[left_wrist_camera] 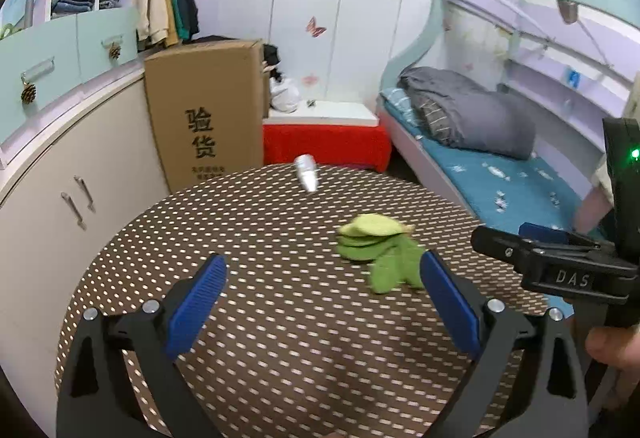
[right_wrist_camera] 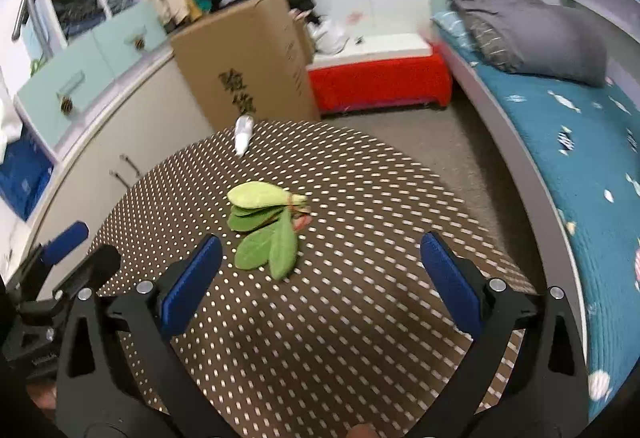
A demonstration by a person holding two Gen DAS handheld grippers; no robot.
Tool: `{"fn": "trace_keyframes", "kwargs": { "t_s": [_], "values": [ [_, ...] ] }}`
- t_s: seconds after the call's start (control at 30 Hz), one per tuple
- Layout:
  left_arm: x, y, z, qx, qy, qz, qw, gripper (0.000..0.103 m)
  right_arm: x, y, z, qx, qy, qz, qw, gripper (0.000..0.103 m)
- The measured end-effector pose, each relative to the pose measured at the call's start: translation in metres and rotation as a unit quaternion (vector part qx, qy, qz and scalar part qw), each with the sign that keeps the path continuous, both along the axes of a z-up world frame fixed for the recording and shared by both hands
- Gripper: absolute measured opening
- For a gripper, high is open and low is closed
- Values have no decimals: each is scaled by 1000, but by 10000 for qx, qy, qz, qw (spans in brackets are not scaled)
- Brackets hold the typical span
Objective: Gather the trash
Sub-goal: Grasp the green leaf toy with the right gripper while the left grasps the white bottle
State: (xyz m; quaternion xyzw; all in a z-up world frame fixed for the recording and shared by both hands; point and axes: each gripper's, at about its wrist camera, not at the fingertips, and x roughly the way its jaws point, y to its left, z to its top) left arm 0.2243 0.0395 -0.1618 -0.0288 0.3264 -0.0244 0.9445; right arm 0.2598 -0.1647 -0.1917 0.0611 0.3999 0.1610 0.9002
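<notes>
Left gripper (left_wrist_camera: 322, 274) spread wide, empty, above the dotted table (left_wrist_camera: 248, 238). Leaves (right_wrist_camera: 264, 228) lie mid-table, between the two grippers; a small white tube (right_wrist_camera: 243, 134) rests at the far edge. Right gripper (right_wrist_camera: 320, 266) likewise wide and empty.

Table (right_wrist_camera: 360, 318) wears a dotted brown cloth, matt-looking. Ahead of both grippers, the leaves (right_wrist_camera: 264, 230) look smooth and waxy; the small white tube (right_wrist_camera: 243, 134) beyond seems glossy plastic.
</notes>
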Motion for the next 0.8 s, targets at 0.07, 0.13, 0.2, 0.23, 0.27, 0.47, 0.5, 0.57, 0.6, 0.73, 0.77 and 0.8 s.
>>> {"fn": "trace_keyframes", "kwargs": {
  "t_s": [0.07, 0.13, 0.2, 0.23, 0.27, 0.47, 0.5, 0.57, 0.6, 0.73, 0.77, 0.8],
  "values": [
    [12, 9, -7, 53, 97, 71, 9999, 95, 12, 12, -9, -85, 79, 168, 9998, 97],
    [25, 16, -12, 19, 161, 136, 9998, 95, 26, 25, -19, -163, 180, 322, 9992, 97],
    [35, 21, -18, -2, 235, 183, 9996, 95, 39, 34, -28, -241, 277, 396, 9985, 97],
    [41, 23, -20, -1, 279, 200, 9994, 95, 46, 41, -33, -286, 335, 440, 9981, 97],
    [46, 25, -22, 0, 312, 210, 9993, 95, 52, 45, -37, -314, 363, 477, 9977, 97],
    [80, 29, -36, 58, 508, 202, 9985, 95, 67, 65, -50, -612, 252, 579, 9961, 53],
    [87, 28, -39, 64, 555, 191, 9983, 95, 68, 64, -49, -528, 274, 617, 9963, 28],
    [98, 26, -44, 61, 618, 142, 9980, 95, 69, 62, -47, -538, 258, 590, 9965, 21],
    [106, 24, -47, 89, 653, 123, 9978, 95, 70, 61, -45, -547, 209, 580, 9966, 20],
    [135, 15, -54, 136, 741, 54, 9971, 95, 77, 46, -37, -326, 117, 392, 9986, 19],
    [146, 13, -56, 152, 790, 64, 9967, 95, 79, 43, -35, -282, 106, 385, 9988, 19],
    [153, 13, -56, 147, 806, 64, 9966, 95, 81, 40, -33, -240, 91, 375, 9990, 19]
  ]
}}
